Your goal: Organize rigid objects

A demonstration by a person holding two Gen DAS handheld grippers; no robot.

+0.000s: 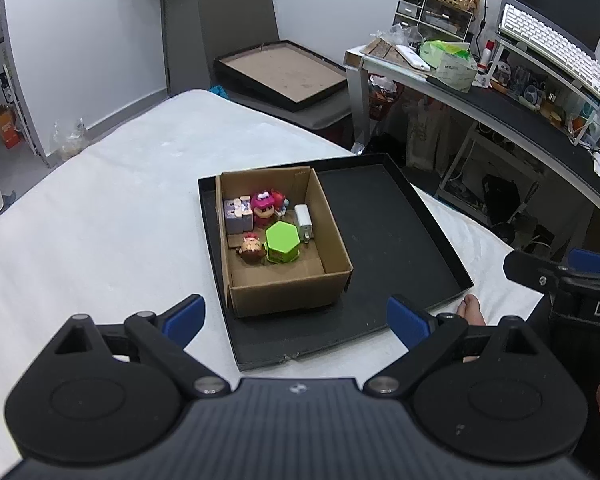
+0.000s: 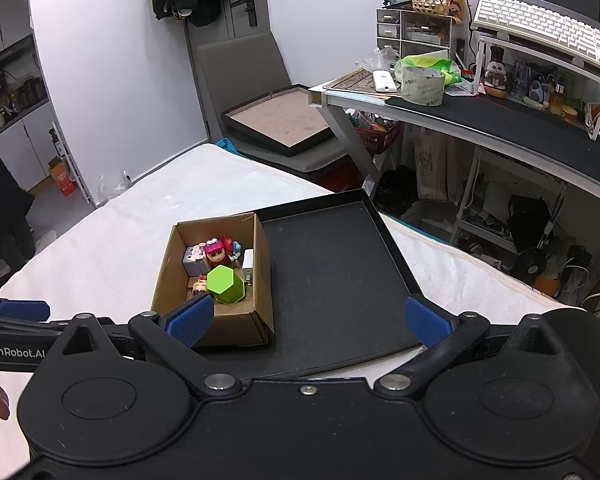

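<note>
Both claws spread wide and empty above the tray

The cardboard box (image 1: 284, 240) sits centre frame on the left half of the black tray (image 1: 388, 240), toys and green hexagonal case (image 1: 283, 242) inside, straight ahead of the left gripper (image 1: 296, 320); the right gripper (image 2: 308, 320) faces bare tray, box up-left

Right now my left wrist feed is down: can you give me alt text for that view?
An open cardboard box sits at the left of a black tray on a white bed, holding a green hexagonal container, toy figures and a white charger. The left gripper hangs open and empty before it.
</note>
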